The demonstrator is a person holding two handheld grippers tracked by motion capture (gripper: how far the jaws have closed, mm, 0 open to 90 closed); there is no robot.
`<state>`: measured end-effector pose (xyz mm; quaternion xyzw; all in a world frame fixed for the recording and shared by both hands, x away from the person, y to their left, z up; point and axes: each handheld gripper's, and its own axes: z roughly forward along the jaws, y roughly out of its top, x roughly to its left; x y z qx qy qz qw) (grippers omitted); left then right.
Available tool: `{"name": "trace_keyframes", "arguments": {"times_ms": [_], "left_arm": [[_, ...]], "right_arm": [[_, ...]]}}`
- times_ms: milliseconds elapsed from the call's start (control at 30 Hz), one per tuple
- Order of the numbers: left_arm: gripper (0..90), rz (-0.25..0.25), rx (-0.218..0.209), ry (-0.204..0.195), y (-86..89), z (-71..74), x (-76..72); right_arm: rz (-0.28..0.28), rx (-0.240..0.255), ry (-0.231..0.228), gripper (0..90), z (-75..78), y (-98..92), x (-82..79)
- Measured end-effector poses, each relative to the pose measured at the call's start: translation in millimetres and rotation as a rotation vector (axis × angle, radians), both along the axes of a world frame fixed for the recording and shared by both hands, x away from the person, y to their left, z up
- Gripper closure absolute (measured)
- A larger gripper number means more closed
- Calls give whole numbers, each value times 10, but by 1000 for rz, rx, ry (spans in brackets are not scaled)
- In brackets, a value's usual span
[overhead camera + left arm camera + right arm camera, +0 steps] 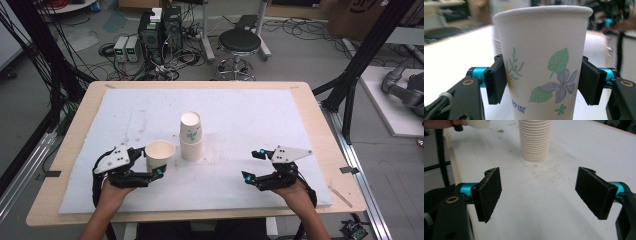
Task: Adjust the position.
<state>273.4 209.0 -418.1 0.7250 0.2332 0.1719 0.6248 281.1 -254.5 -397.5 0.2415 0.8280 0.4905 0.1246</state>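
A white paper cup (160, 152) printed with green leaves and a purple flower (544, 65) stands upright, mouth up, at the front left of the white mat (240, 107). My left gripper (151, 161) (544, 82) is shut on its sides, one black pad against each wall. Just to its right rises a stack of upside-down paper cups (191, 135), ribbed with rims in the right gripper view (535, 140). My right gripper (251, 164) (539, 192) hovers open at the front right, its jaws wide apart with bare mat between them, pointing toward the stack.
The mat lies on a wooden table (320, 130) with a bare rim all round. Beyond the far edge stand a black stool (239, 42), computer boxes (160, 30) and loose cables on the floor. Black frame posts (367, 55) flank the table.
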Motion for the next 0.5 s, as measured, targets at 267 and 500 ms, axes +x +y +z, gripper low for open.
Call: {"name": "trace_keyframes", "arguments": {"times_ms": [267,500], "left_arm": [[322,128,-74,-69,229,18,-12],[319,192,-81,-85,342,-1,-31]], "right_arm": [[-70,15,-31,218,-35,-143,5],[-98,28,-36,218,-45,-207,7]]}}
